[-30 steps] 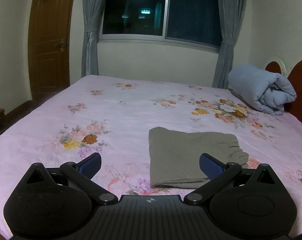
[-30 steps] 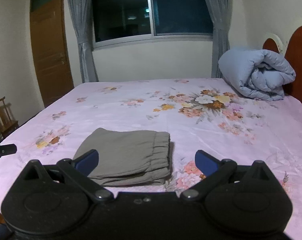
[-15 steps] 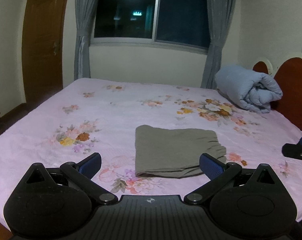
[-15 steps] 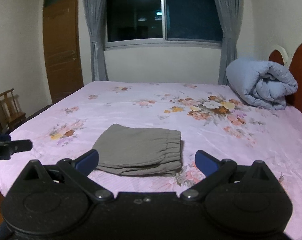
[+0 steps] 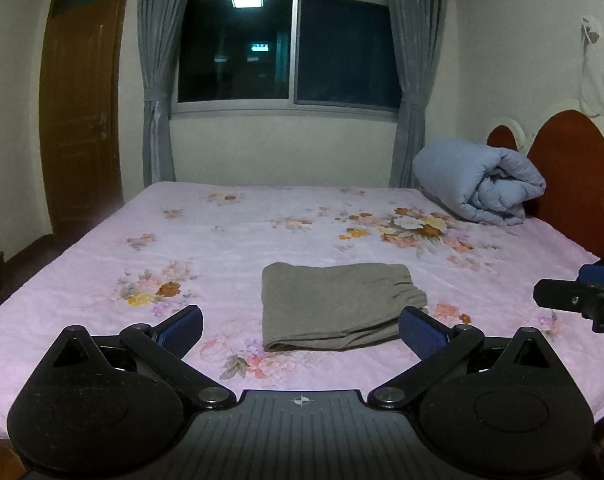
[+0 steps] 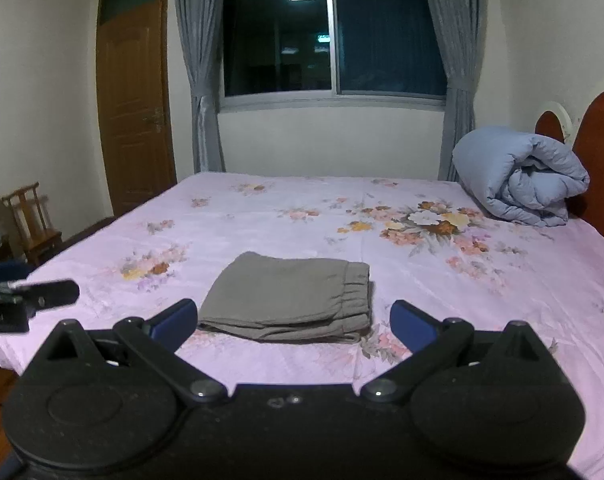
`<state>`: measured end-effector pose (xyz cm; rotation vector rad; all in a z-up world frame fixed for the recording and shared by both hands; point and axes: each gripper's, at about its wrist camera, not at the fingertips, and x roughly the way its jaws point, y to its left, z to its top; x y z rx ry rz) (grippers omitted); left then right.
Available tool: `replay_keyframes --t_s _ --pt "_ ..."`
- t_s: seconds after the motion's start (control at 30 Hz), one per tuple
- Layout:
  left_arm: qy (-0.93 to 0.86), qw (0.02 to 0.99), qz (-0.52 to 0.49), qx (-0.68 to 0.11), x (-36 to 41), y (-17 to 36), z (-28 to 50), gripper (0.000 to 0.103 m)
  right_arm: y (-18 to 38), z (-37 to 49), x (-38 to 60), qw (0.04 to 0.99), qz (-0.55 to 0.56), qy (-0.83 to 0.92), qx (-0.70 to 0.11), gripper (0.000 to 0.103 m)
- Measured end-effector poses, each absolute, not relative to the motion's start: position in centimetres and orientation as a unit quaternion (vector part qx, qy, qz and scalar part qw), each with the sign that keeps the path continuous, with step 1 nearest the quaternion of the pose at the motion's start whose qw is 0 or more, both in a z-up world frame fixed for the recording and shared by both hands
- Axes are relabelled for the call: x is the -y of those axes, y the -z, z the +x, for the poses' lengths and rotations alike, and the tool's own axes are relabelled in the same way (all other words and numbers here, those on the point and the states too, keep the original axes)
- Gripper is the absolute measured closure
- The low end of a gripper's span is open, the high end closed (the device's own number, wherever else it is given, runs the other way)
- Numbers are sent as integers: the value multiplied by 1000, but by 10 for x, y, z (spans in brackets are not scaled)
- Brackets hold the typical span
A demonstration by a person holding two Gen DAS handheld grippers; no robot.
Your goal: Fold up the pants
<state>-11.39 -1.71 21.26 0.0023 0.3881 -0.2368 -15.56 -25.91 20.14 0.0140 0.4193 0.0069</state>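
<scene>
The grey pants (image 5: 337,304) lie folded into a flat rectangle on the pink floral bed (image 5: 230,248), elastic waistband to the right. They also show in the right wrist view (image 6: 294,300). My left gripper (image 5: 300,330) is open and empty, held back from the near edge of the pants. My right gripper (image 6: 292,322) is open and empty, also short of the pants. The right gripper's tip shows at the right edge of the left wrist view (image 5: 581,300). The left gripper's tip shows at the left edge of the right wrist view (image 6: 30,300).
A rolled blue quilt (image 5: 481,184) lies by the red headboard (image 5: 573,168) at the far right. A window with grey curtains (image 5: 290,48) is behind the bed, a wooden door (image 5: 78,112) at the left. A small wooden chair (image 6: 32,220) stands left of the bed.
Both grippers have drawn back and risen away from the pants, which now look smaller and farther. The pants have not moved. Both grippers stay open.
</scene>
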Motion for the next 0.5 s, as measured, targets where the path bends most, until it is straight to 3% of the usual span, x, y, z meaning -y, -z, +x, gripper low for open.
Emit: replay_keyframes --t_s 0.5 --pt "118 974 1 -194 15 -210 -109 0 -204 -157 255 977 0 3 -212 6"
